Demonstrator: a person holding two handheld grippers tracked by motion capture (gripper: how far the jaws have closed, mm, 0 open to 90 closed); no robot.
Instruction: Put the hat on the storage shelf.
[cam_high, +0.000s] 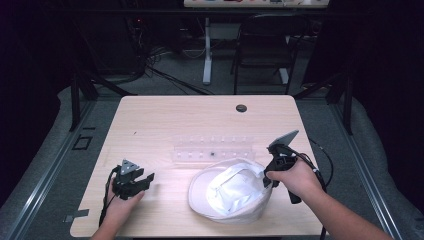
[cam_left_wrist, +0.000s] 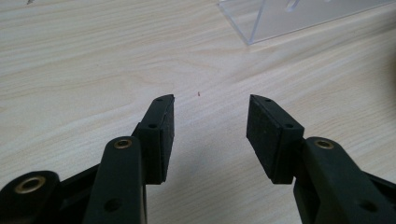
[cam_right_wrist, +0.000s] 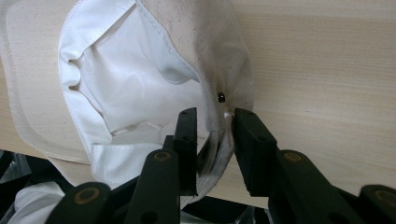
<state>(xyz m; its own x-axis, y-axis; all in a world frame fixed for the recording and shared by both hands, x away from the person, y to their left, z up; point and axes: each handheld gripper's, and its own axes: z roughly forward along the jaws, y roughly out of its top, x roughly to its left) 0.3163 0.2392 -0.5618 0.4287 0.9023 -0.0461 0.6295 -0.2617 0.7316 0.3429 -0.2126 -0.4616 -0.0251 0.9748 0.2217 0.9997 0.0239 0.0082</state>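
While lying upside down on the pale wooden counter, the white fabric cap is showing its lining, sitting just in front of a clear acrylic rack. At its right rim, the right claw is closing its black jaws around the folded cloth edge. Well apart to the left, the left claw is resting open, holding nothing above bare wood.

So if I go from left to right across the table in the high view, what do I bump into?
Left tool → white cap → right tool.
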